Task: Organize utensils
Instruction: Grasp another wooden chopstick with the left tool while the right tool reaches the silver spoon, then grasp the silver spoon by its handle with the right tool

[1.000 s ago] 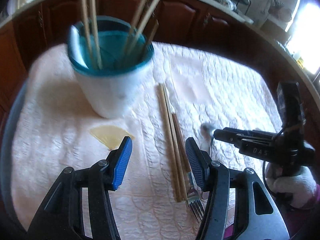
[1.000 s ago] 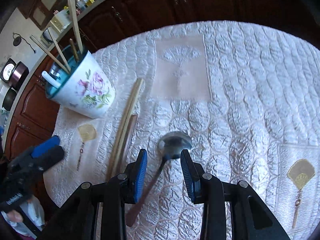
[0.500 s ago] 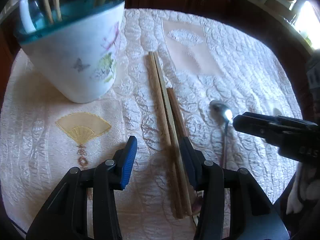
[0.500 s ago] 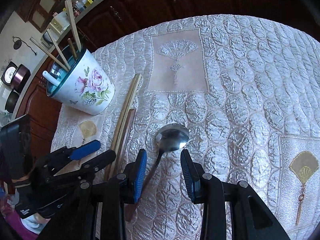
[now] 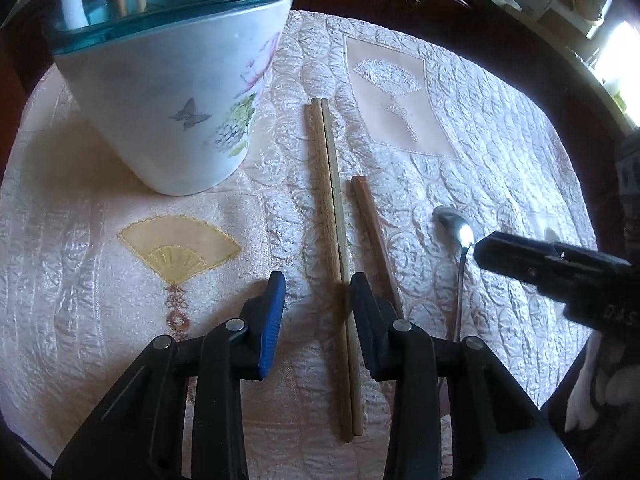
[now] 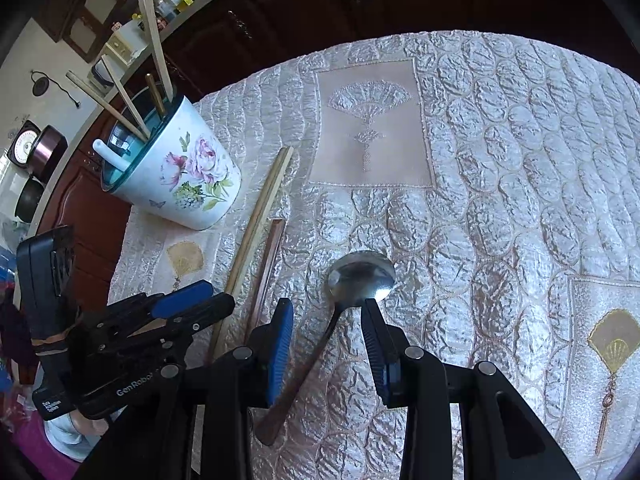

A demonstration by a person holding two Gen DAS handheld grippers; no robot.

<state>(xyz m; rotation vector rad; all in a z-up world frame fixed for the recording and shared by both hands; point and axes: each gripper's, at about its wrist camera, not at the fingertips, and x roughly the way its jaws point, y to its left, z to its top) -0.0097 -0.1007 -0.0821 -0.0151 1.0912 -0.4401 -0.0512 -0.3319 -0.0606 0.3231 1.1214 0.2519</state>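
Here, the left gripper (image 5: 316,304) was low over the quilted tablecloth (image 5: 480,120) with its jaws apart, the pair of pale wooden chopsticks (image 5: 332,216) running lengthwise through the gap close to the right-hand finger; contact between pad and wood could not be confirmed. A darker brown chopstick (image 5: 374,232) lay just beside the pair, outside that gap and partly hidden behind the same finger. The right gripper (image 6: 327,316) likewise stood open, straddling the neck of a metal spoon (image 6: 362,278); the bowl lay beyond the fingertips on the cloth and the brown handle ran back between the fingers, neither pad seen pressing it. In the left wrist view the spoon appeared just beyond the tip of the right gripper. A floral cup (image 6: 180,184) with a teal interior stood upright near the far end of the chopsticks, on the left side of the cloth. It held several wooden sticks (image 6: 154,40) leaning against the rim and one white handle (image 6: 106,152). Dark wooden cabinets (image 6: 320,4) stood beyond the table.
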